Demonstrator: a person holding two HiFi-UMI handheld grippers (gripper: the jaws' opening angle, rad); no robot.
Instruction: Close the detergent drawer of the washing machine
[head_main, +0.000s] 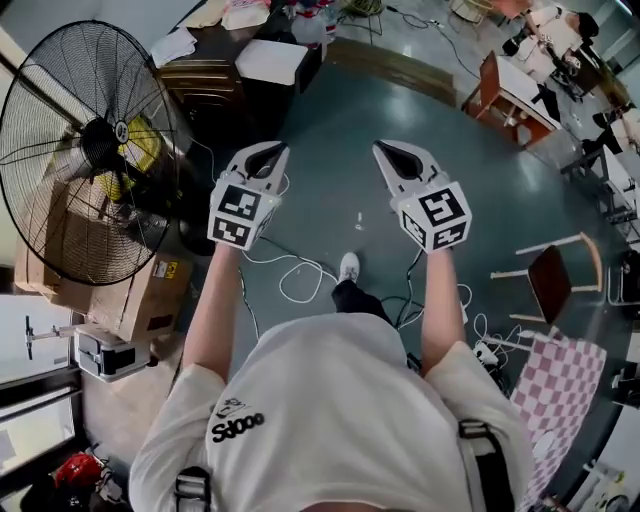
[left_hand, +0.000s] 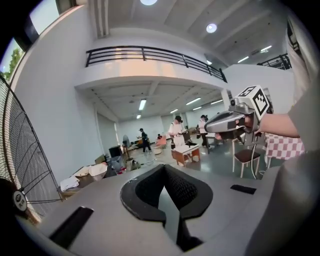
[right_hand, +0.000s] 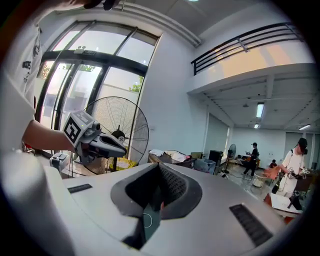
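Note:
No washing machine or detergent drawer shows in any view. In the head view both grippers are held out over the grey-green floor at chest height, side by side and apart. The left gripper (head_main: 268, 152) has its jaws together with nothing between them. The right gripper (head_main: 388, 150) is shut and empty too. In the left gripper view its own jaws (left_hand: 163, 167) meet at the tip, and the right gripper (left_hand: 215, 122) hangs off to the right. In the right gripper view its own jaws (right_hand: 158, 166) are closed, and the left gripper (right_hand: 117, 145) shows at the left.
A large black floor fan (head_main: 90, 150) stands at the left above cardboard boxes (head_main: 130, 290). White cables (head_main: 300, 280) trail over the floor below the grippers. A chair (head_main: 555, 280), a checkered cloth (head_main: 560, 385) and a wooden desk (head_main: 500, 100) are on the right. People stand far off (left_hand: 176, 131).

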